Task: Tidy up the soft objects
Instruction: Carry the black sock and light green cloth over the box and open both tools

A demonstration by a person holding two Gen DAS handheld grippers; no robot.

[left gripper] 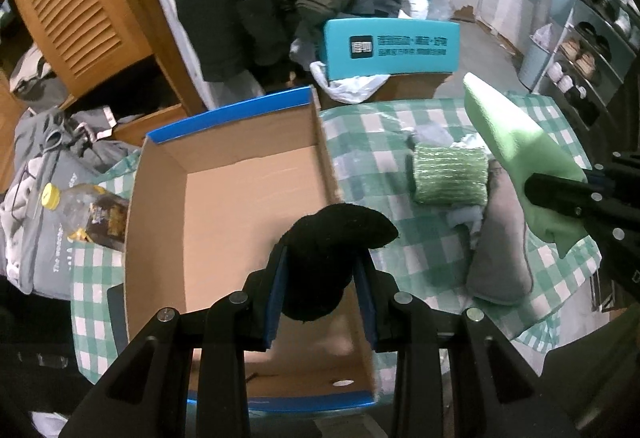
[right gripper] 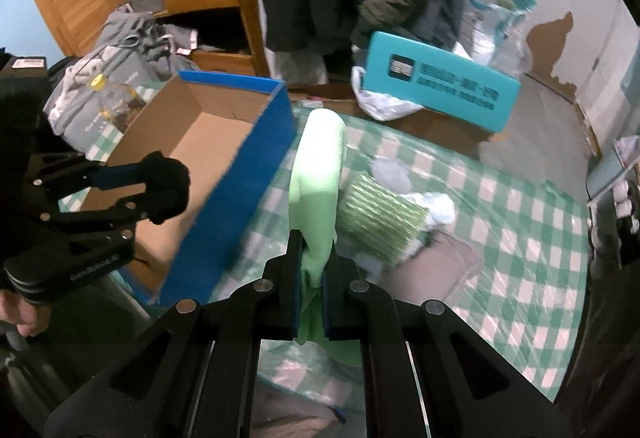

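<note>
While the left hand-held gripper pinches a black sock over the open cardboard box at frame centre, the right hand-held gripper clamps a light green cloth above the checkered bench. Green striped roll and grey cloth lie right of the box, on the bench.
</note>
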